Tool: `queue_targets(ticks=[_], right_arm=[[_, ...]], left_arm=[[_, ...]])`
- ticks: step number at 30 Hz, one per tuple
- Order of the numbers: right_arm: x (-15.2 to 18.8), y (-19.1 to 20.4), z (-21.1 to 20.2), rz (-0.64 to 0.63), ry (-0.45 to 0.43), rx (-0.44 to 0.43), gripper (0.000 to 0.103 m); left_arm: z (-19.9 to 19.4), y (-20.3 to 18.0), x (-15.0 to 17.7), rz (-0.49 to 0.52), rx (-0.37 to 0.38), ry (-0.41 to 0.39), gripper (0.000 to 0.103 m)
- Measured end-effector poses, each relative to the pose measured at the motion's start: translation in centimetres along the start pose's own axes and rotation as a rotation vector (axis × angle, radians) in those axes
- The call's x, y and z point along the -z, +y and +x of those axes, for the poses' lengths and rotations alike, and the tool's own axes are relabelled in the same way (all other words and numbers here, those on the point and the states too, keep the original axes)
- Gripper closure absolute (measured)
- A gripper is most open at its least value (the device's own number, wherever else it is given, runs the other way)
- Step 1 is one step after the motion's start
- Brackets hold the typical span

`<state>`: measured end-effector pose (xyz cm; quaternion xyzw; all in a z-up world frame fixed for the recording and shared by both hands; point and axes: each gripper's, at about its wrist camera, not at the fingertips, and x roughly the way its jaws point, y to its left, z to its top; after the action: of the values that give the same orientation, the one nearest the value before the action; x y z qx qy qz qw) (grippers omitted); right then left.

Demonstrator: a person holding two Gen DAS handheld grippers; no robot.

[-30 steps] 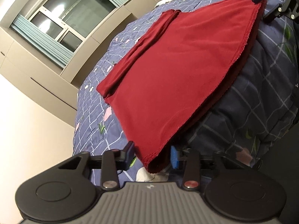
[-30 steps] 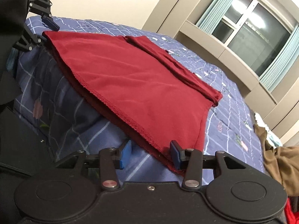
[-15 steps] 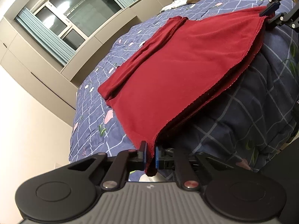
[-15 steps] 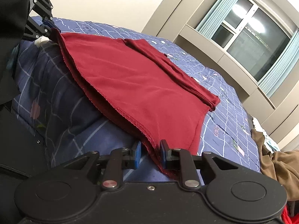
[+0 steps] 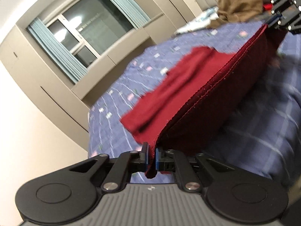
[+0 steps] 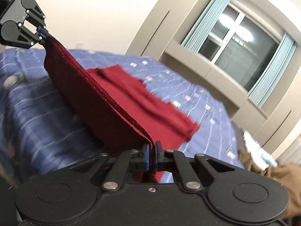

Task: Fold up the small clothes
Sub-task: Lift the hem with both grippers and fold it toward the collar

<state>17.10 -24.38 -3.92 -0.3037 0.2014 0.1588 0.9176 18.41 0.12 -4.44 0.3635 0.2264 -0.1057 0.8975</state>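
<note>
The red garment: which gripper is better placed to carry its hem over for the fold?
Neither alone. Left gripper and right gripper each clamp one hem corner of the red garment, lifted taut above the bed.

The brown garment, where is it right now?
The brown garment lies heaped on the blue bedspread at the right wrist view's lower right edge, beyond the right gripper, apart from the red garment.

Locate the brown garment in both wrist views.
Left wrist: brown garment at top right, on the far end of the bed.
Right wrist: brown garment at lower right edge.
Shared landmark: the window with blue curtains.
</note>
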Motion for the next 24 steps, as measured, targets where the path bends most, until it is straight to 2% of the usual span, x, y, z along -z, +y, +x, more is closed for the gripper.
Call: queue_targets(ticks=[4,8,15,24], right_arm=[[-2.8,-2.9,2.6,-0.054,-0.042,0.04,0.098],[-5.9,-6.0,6.3,-0.1,-0.06,0.066,0.098],[-9.8,-9.9,14.8,-0.181,-0.034,0.082,0.098],[-12.6,-13.5,27.3,-0.21,0.043,0.068,0.098]], left_arm=[[2.0,3.6,-3.0,-0.046,-0.012,-0.037,0.097],[5.2,7.4,-6.1,-0.102,-0.003,-0.031,0.097],[13.7,13.0,-9.9,-0.182,0.008,0.043,0.097],[25.8,16.6,-12.2,-0.235,0.035,0.148,0.097]])
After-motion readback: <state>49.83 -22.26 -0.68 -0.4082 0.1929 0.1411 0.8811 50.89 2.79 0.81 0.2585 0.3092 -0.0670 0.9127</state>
